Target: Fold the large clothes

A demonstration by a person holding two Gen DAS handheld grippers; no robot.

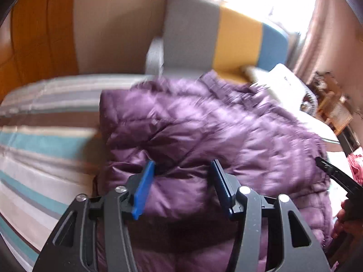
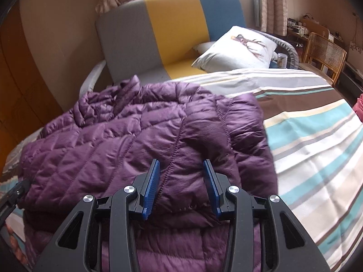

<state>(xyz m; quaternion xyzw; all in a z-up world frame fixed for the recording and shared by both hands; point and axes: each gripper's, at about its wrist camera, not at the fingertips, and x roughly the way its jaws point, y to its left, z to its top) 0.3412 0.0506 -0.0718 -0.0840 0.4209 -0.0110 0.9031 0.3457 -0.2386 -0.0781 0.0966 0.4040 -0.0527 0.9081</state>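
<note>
seemingly i'm partway through the fold, my left gripper [image 1: 181,189] and right gripper [image 2: 181,188] each spread wide around the near edge of the quilted purple puffer jacket [image 2: 140,133] on the striped bedspread [image 2: 317,158], neither clamped, so next i'd close both and lift together.
</note>
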